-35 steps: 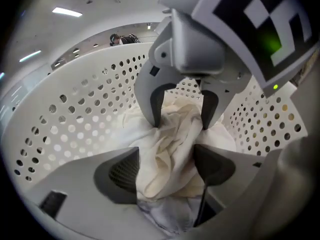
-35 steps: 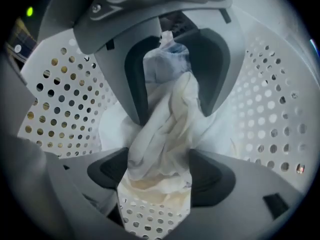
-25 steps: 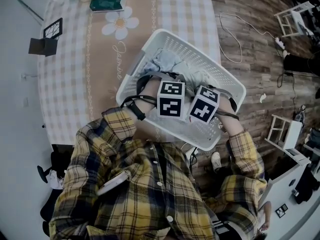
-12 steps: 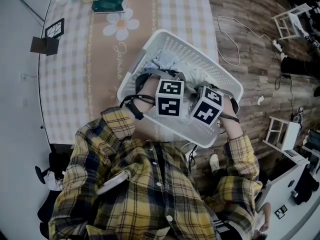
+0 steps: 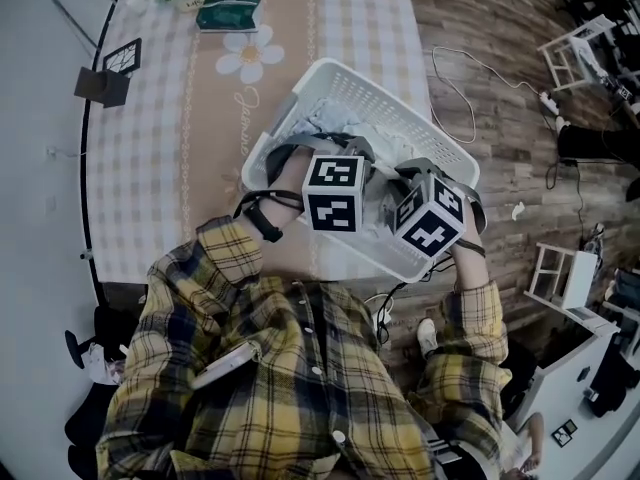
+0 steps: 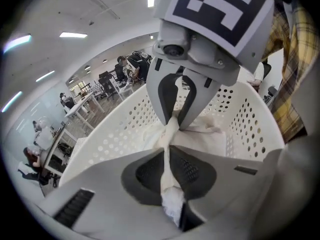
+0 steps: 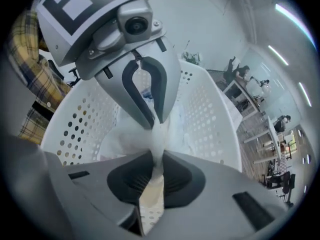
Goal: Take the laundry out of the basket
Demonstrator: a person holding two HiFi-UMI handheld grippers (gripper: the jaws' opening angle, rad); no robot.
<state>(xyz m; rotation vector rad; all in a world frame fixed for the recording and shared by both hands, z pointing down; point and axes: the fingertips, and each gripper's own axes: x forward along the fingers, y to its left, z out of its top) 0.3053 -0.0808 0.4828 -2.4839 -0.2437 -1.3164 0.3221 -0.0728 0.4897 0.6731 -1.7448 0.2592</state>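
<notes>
Perforated white basket (image 5: 372,96) — bunched pale cloth (image 6: 169,134)

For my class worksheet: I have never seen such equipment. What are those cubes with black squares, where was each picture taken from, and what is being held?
No robot: a person in a yellow checked shirt holds a two-jaw gripper in each hand; the marked cubes are part of them. The head view looks down from the person's head; each gripper view looks along its own jaws. A white perforated plastic basket stands at the edge of a table covered in checked cloth. The left gripper and the right gripper have just been closing their jaws, and each pinches a twist of white cloth laundry.
</notes>
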